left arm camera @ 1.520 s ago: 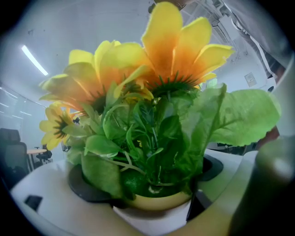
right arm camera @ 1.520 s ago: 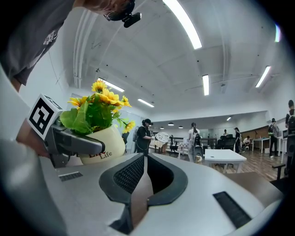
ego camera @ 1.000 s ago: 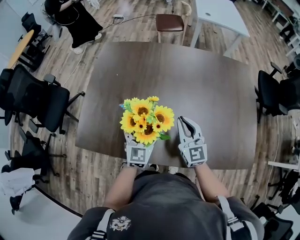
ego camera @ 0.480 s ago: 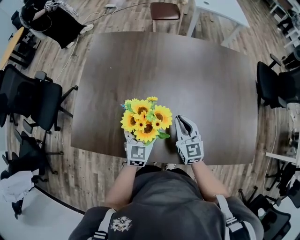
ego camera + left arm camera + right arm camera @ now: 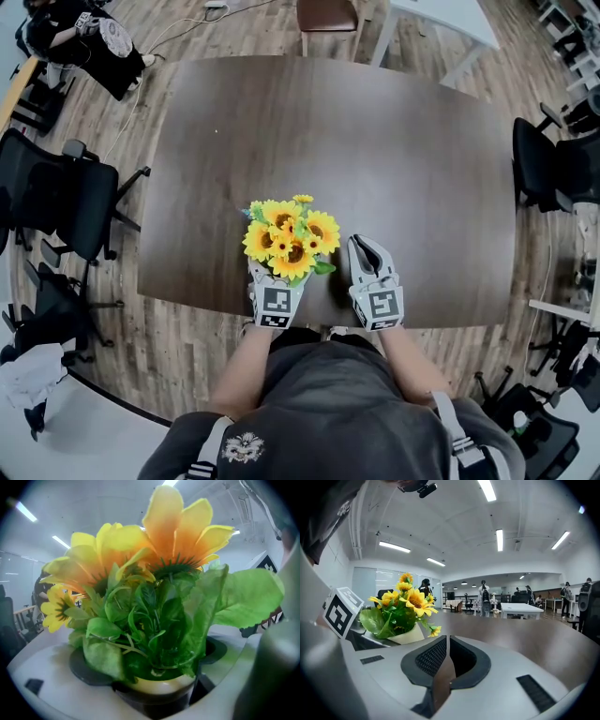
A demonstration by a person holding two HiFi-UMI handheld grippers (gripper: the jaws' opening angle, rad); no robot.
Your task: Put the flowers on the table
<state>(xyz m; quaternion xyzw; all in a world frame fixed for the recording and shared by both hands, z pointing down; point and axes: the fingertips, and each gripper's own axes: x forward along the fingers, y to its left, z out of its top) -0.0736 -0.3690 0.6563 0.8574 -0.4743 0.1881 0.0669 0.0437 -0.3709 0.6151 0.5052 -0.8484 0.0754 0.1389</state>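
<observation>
Yellow potted sunflowers (image 5: 286,242) gripped by the left tool (image 5: 273,278) at the desk's (image 5: 375,141) near edge; right tool (image 5: 363,247) alongside, clenched empty.

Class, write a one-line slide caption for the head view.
Left gripper grips potted sunflowers at the near edge of the dark table; right gripper shut beside them.

The left forearm (image 5: 246,361) and right forearm (image 5: 405,361) reach up side by side from the lower centre of the head view. The left gripper (image 5: 273,292), just left of centre, has its jaws clamped on the pot of the flowers (image 5: 289,239). The right gripper (image 5: 364,253), just beside it, points the same way, its jaws pressed together on nothing.
</observation>
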